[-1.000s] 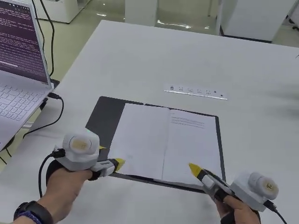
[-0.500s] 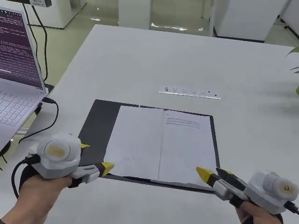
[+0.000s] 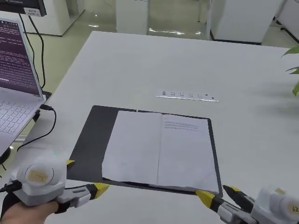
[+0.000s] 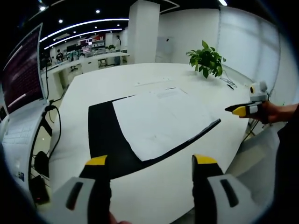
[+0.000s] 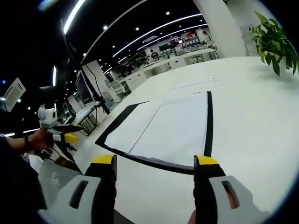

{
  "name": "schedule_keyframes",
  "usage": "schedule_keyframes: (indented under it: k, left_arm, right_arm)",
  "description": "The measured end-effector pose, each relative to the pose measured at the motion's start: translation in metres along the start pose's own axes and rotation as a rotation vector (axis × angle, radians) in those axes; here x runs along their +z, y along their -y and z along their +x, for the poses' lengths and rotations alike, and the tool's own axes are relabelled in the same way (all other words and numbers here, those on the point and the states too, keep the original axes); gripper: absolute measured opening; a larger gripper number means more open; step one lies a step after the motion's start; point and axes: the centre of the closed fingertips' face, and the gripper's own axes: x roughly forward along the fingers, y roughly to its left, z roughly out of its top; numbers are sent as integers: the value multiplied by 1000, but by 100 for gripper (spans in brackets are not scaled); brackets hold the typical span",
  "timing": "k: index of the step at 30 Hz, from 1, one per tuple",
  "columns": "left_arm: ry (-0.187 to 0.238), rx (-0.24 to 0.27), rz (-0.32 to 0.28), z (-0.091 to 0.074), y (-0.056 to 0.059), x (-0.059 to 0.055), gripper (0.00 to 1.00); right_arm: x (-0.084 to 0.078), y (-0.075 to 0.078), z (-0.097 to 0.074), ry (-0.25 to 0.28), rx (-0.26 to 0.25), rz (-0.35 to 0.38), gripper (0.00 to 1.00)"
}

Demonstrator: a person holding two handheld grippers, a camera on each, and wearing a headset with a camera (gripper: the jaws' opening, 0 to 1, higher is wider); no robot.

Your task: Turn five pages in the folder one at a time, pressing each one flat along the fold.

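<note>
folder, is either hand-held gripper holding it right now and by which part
Nothing is held. The left hand-held gripper and the right hand-held gripper are open, short of the near edge of the folder.

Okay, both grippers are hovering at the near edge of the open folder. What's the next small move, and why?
Probably ease the right gripper forward to the near corner of the right-hand page and pinch it. The folder lies open and flat, both grippers' jaws stand open with nothing in them, and the right one is nearest that corner. The left gripper hovers at the folder's left side.
</note>
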Motion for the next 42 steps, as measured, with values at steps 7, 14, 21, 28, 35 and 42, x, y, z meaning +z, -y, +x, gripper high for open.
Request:
schedule_keyframes:
  k: [7, 14, 21, 28, 35, 42]
  left_arm:
    - [-30, -35, 10, 8, 12, 0, 71]
    - [-18, -69, 40, 21, 25, 21, 71]
    - [-17, -121, 75, 35, 43, 32, 70]
    - [-27, -184, 114, 52, 66, 41, 69]
    - [-37, -238, 150, 73, 89, 48, 68]
    - [-46, -293, 189, 92, 116, 53, 67]
  right_arm:
    - [6, 2, -7, 42, 8, 33, 66]
    - [5, 9, -11, 40, 12, 49, 66]
    - [6, 13, -15, 45, 11, 64, 67]
    - [7, 14, -18, 60, 13, 87, 68]
    - [3, 14, -21, 39, 14, 89, 69]
    - [6, 19, -25, 45, 0, 87, 69]
